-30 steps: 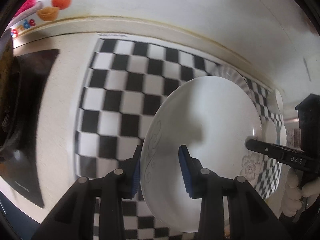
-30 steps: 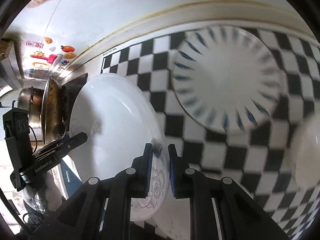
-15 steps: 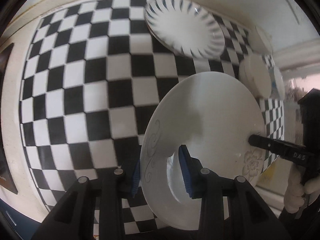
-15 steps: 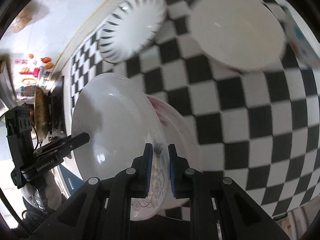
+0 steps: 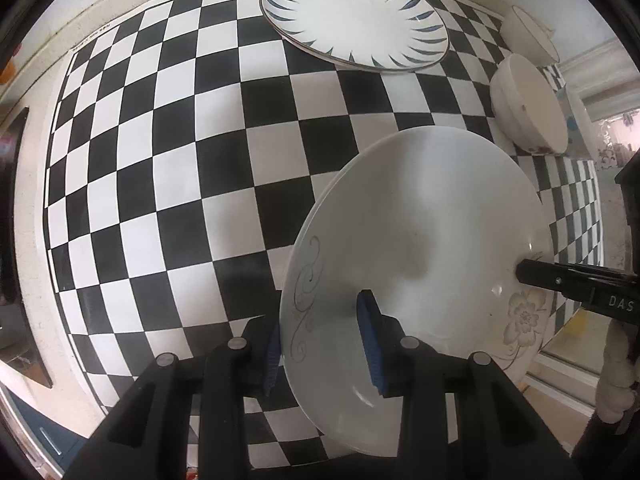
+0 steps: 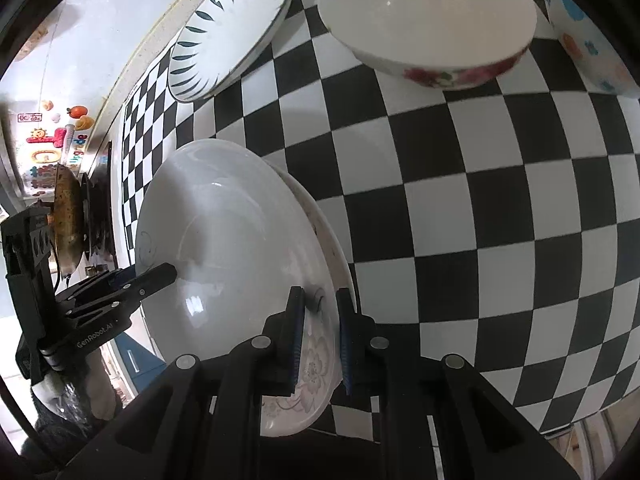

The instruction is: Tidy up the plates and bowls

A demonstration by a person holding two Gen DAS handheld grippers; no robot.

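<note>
white plate [image 5: 420, 240] pinched at opposite rims by left gripper [image 5: 320, 354] and right gripper [image 6: 318, 340], tilted over the checkered table [image 5: 160, 160]; uneven pull could slip it onto the plate beneath.

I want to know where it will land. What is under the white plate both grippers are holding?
Under the white plate lies the checkered mat. In the right wrist view a second plate's rim shows behind it; the rest is covered.
</note>
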